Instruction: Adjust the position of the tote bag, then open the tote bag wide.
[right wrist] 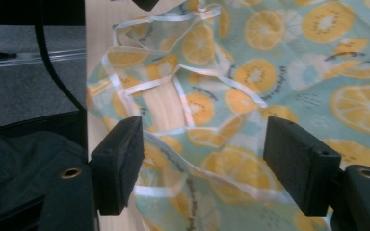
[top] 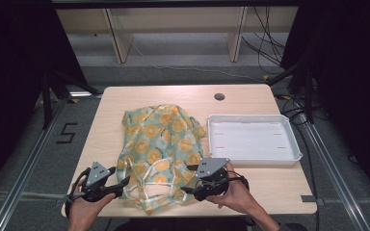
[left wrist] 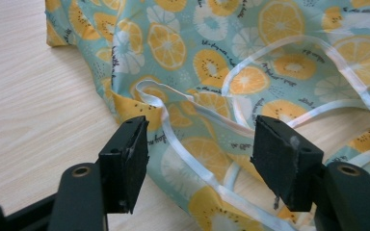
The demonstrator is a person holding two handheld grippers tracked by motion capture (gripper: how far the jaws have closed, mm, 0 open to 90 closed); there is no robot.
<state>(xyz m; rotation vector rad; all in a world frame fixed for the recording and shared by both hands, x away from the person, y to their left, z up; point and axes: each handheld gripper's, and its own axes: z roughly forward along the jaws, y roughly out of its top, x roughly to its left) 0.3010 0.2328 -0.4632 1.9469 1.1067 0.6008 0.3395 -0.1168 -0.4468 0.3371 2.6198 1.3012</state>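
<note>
One fruit-print bag (top: pixel 160 149), one white tray (top: pixel 253 138), two hand-held grippers, jaws apart.

The fruit-print bag (top: pixel 159 154) sprawls across the middle of the table (top: pixel 250 98), from mid-depth to the near edge, its white ribbon handles (left wrist: pixel 192 163) looping loosely at the near end. The white tray (top: pixel 253 139) blocks the right side. Bare wood lies open along the far edge, down the left strip, and near-right in front of the tray.

Bright overhead light, dark bkgd, sharp
</note>
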